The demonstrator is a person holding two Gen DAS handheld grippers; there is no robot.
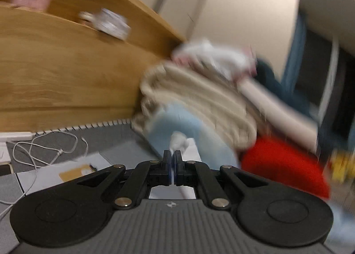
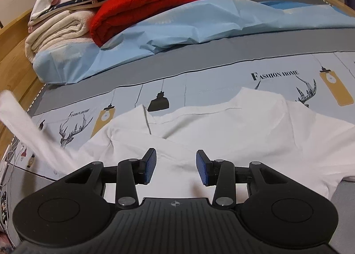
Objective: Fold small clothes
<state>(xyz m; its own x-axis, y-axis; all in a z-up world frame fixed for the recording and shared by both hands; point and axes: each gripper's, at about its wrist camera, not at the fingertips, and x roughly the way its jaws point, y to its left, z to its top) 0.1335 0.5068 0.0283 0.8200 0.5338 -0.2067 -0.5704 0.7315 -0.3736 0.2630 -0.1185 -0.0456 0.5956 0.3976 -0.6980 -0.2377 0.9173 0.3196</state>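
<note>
Left gripper (image 1: 172,165): I see its jaws clamped on white shirt (image 2: 221,134) fabric.
Right gripper (image 2: 176,168): my jaws stand apart above the shirt.
Bedsheet (image 2: 199,81): under the shirt.

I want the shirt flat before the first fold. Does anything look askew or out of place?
Yes. The white shirt lies rumpled on the printed bedsheet, and one strip of it is lifted off the bed at the left, pinched in the shut left gripper. The right gripper hangs open above the shirt.

Left view motion-blurred; right view sharp; soft indoor light.
</note>
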